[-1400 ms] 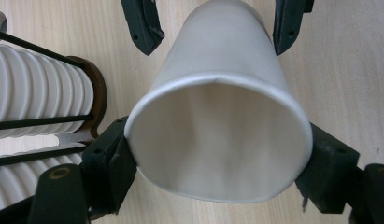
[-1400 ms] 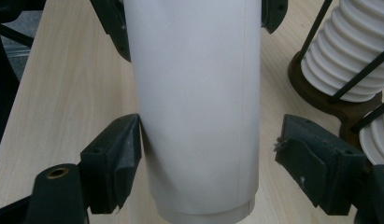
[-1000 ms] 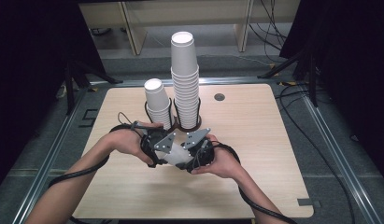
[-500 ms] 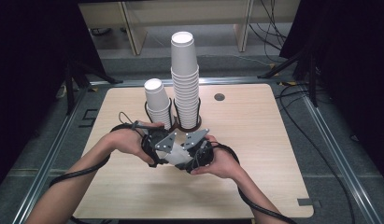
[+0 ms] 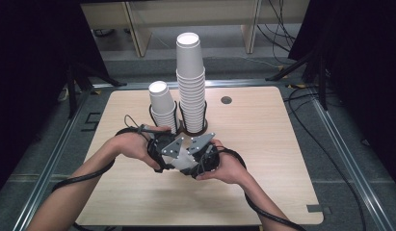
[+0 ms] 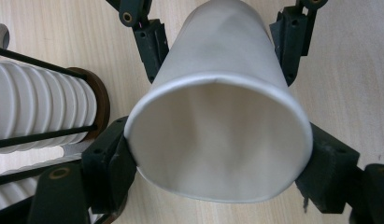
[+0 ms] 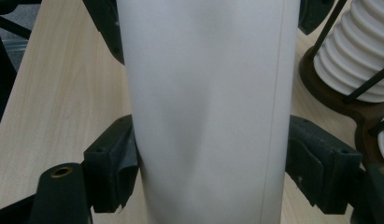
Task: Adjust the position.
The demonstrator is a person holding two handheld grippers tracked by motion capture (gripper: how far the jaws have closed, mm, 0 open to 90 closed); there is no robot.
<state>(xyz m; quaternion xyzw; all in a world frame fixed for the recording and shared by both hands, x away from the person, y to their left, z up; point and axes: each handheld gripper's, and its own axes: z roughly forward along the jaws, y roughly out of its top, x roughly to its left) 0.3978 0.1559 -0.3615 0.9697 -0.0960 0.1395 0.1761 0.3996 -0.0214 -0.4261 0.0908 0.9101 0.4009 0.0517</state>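
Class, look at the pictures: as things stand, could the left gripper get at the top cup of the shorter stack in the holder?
Probably not yet. The left gripper is shut on a white paper cup, which the right gripper also clamps. The shorter stack stands close beyond, with nothing between.

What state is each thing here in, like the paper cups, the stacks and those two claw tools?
Paper cup: lying sideways, clamped from both ends, rim slightly squashed.
Left gripper: shut on the cup near its rim.
Right gripper: shut on the cup's body.
Tall stack of cups: upright in its wire holder.
Short stack of cups: upright in the neighbouring holder.
Table: bare wood around the holders.
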